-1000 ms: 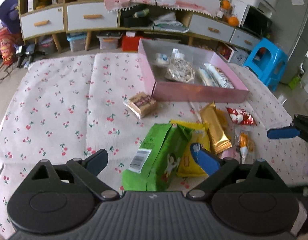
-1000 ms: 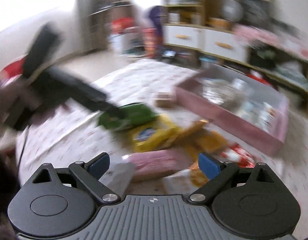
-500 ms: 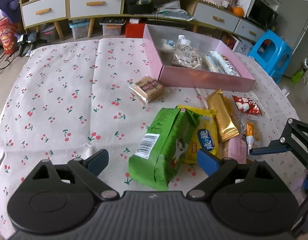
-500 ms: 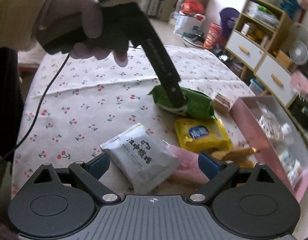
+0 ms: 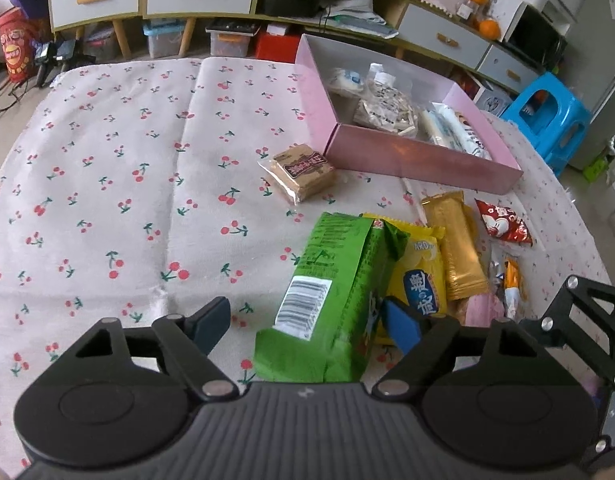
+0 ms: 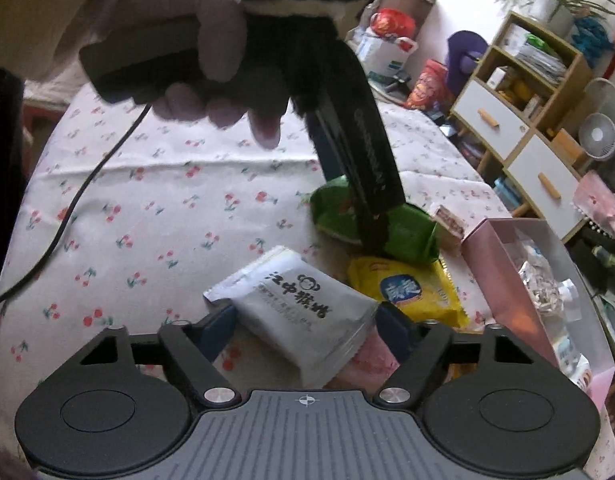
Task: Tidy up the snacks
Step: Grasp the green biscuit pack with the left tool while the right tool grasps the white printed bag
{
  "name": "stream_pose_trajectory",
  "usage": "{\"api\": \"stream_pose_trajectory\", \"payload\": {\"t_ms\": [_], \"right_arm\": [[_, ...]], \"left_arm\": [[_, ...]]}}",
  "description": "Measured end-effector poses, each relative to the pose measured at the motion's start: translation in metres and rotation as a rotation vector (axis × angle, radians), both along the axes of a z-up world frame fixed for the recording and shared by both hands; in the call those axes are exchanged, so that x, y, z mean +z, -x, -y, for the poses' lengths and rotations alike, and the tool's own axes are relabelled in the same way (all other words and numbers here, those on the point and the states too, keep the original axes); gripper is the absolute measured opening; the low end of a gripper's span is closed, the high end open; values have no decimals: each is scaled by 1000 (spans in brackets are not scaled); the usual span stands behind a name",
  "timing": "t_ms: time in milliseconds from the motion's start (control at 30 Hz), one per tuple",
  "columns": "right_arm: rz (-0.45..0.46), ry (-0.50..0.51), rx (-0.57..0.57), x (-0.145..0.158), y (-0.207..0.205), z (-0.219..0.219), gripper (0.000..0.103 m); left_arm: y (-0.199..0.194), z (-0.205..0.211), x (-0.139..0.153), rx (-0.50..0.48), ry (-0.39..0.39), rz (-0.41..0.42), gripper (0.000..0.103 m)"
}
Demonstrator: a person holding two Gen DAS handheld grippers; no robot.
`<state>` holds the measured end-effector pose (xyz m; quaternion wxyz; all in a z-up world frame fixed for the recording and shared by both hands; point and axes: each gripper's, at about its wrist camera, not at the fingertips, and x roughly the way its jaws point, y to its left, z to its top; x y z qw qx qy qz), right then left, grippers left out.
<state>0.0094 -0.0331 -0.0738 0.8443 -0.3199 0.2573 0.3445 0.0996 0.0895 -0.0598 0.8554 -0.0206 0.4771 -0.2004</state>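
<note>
Left gripper [image 5: 307,318] now lower, jaws spread astride the green foil snack bag [image 5: 333,292], bottom centre — pick imminent. Right gripper [image 6: 307,326] spread around the white foil packet [image 6: 295,312], no longer swinging. Pink cardboard box [image 5: 423,160] upper right, part-filled.

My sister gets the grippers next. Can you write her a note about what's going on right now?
Left gripper: open around the big green snack bag, not squeezing.
Right gripper: open around the white foil packet.
Pink cardboard box already holds a few wrapped snacks.
Left on the cherry-print tablecloth: brown biscuit pack, yellow packet, gold bar, red packet, the green bag and the white packet.
</note>
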Motion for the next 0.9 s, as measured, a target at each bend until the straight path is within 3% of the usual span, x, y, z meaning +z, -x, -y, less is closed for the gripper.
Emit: {"api": "stream_pose_trajectory", "payload": {"t_ms": [100, 167, 367, 600, 900], "right_arm": [[18, 15, 23, 0, 4, -5, 74], [19, 26, 34, -1, 5, -8, 75], [38, 50, 39, -4, 4, -11, 78], [32, 56, 33, -3, -5, -20, 78], [-78, -21, -62, 1, -31, -38, 76]], "left_arm": [[-3, 1, -2, 8, 13, -6, 68], [-4, 2, -1, 13, 24, -18, 46], [-1, 3, 6, 111, -34, -40, 43], [6, -12, 12, 203, -33, -96, 43], [11, -25, 15, 254, -18, -111, 43]]}}
